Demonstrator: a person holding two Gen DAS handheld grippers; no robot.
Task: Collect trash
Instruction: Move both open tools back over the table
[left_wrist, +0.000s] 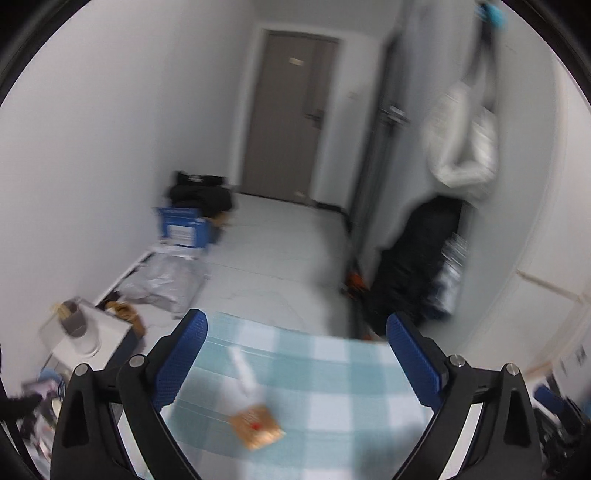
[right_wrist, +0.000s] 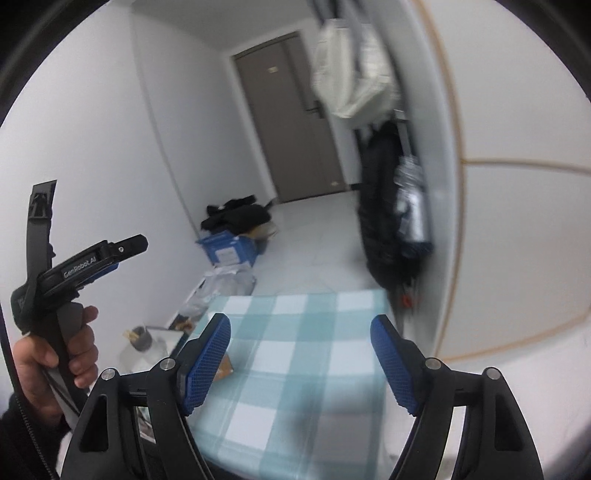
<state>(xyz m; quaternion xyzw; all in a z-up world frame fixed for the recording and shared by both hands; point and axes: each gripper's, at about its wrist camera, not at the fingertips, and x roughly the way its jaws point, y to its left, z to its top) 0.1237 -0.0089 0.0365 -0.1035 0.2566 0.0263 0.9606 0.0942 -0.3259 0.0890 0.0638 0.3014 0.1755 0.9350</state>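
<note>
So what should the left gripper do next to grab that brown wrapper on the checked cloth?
Probably dip the left gripper down and a little toward the person, so its open fingers straddle the brown wrapper. The wrapper lies flat on the checked cloth, below and between the fingers, and nothing is held yet. The right gripper is open too, with no trash showing between its fingers.

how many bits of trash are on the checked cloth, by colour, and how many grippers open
brown wrapper: 1
white wrapper: 1
open grippers: 2, left gripper and right gripper, both empty
total: 2 trash pieces on the cloth, 2 grippers
</note>
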